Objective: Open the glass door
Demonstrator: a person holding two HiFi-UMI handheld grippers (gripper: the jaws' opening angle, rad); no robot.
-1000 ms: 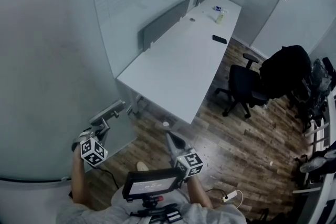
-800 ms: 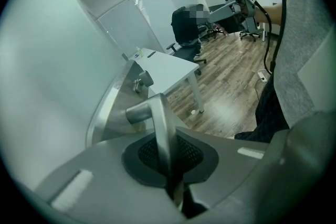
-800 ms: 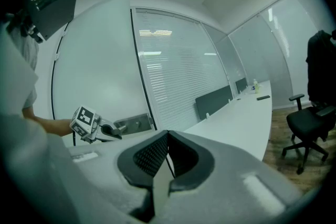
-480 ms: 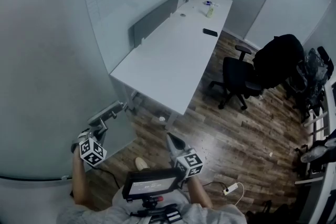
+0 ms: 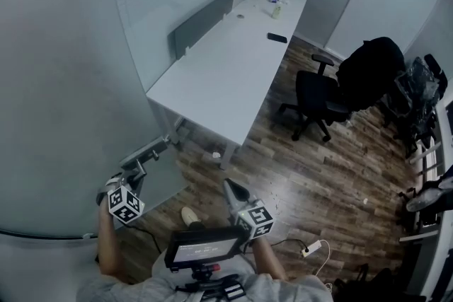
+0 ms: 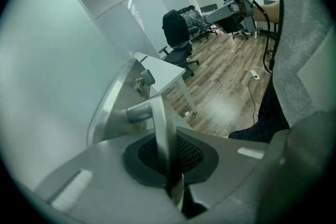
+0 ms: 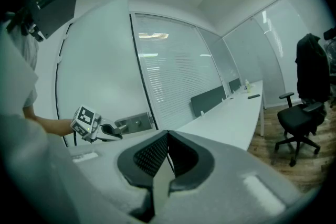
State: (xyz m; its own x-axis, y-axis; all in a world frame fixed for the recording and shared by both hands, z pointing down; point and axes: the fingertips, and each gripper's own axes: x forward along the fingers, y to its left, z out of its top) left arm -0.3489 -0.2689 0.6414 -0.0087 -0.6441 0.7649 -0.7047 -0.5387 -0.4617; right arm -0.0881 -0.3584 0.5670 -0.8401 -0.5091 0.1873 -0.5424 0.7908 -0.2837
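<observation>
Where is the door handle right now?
The door handle is low on the left of the head view, on the glass door, with the left claw shut on it.

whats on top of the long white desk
A dark phone, a small bottle and a tiny pale object, all toward the far end of the white desk. Whatever lies behind its grey divider is hidden.

At my left the glass door (image 5: pixel 60 117), ahead the desk (image 5: pixel 219 74).
The door handle (image 5: pixel 146 151) sits left of my right gripper (image 5: pixel 228 184); the desk runs away behind both, with the chair (image 5: pixel 315 99) at its right.
</observation>
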